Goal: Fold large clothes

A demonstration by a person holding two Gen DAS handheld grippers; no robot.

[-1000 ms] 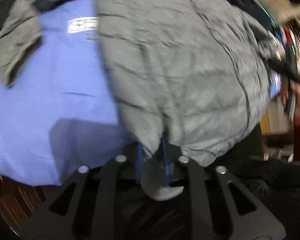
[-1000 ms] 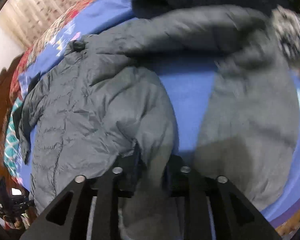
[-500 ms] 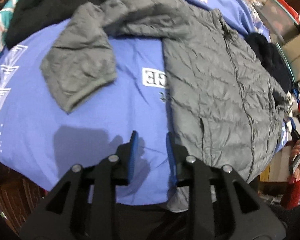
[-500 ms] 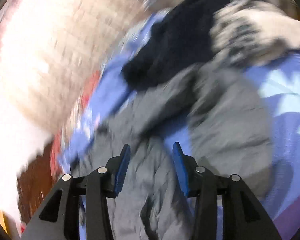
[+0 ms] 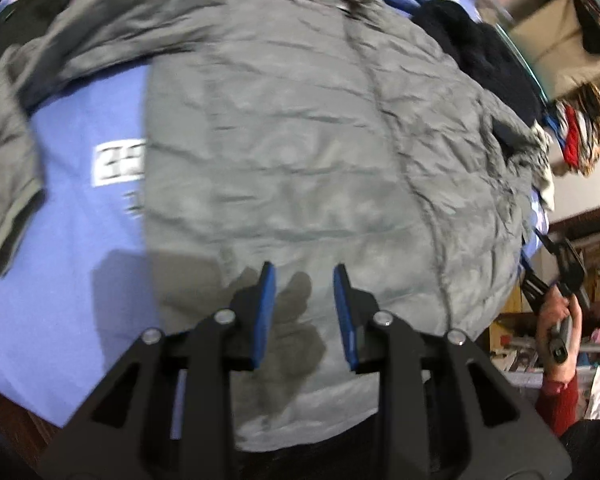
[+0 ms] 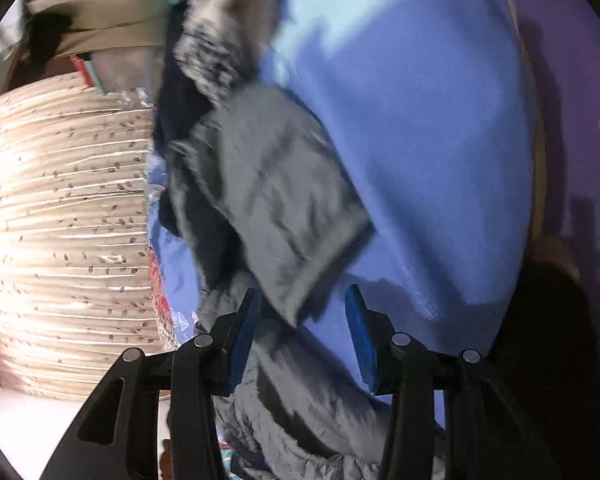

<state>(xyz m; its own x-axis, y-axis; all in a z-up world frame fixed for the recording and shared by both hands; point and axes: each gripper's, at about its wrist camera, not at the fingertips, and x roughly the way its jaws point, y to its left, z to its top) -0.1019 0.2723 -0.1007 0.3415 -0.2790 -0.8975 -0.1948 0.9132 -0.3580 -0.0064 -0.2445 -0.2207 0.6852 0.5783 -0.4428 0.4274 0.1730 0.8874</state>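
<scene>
A grey quilted jacket (image 5: 300,140) lies spread flat over a blue blanket (image 5: 60,260) on the bed, its front up and one sleeve (image 5: 16,152) bent out to the side, the cuff resting on the blanket. The left gripper (image 5: 303,280) hangs just above the jacket's lower hem with its blue pads apart and nothing between them, its shadow falling on the fabric. Off at the bed's far edge a hand (image 5: 556,320) in a red sleeve holds the other tool. The right gripper (image 6: 300,312) is open too, with the other sleeve's cuff (image 6: 320,248) lying loose in front of the gap, unpinched. Dark clothes (image 5: 480,52) are heaped beyond the collar, and a pale curtain (image 6: 60,220) hangs beside the bed.
</scene>
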